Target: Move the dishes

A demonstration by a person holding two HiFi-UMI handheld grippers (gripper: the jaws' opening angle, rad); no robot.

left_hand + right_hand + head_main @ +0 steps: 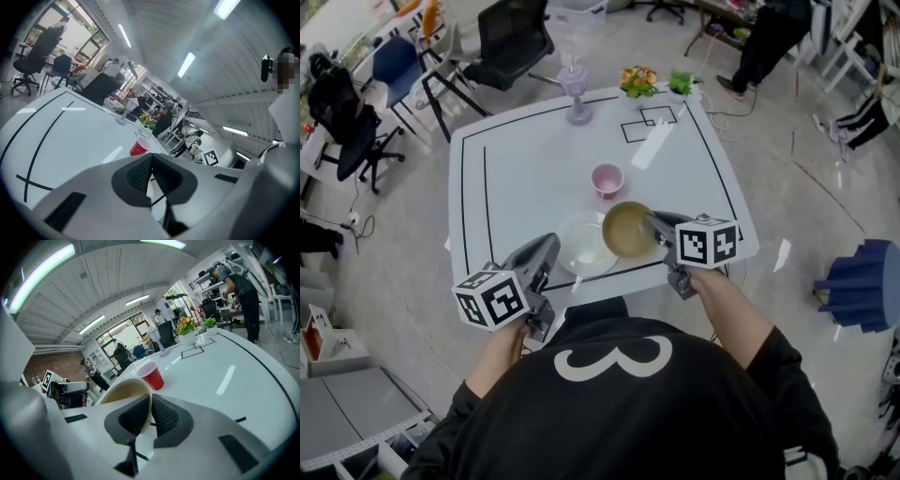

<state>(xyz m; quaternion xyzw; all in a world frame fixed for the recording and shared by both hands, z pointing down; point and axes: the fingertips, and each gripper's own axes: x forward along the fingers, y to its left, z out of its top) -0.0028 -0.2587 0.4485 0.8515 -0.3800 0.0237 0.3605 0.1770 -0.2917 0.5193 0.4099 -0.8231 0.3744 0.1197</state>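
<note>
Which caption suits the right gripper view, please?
Right gripper pinches the rim of a round tan bowl; red plastic cup stands behind.

A white table (516, 169) marked with black lines stood on a grey floor (787, 187). At its far edge were a purple-based glass vessel (575, 89), possibly a blender, orange flowers (638, 81) and a green plant (680, 84). A black office chair (511, 42) stood beyond it, and a person (769, 42) stood at the far right.
</note>
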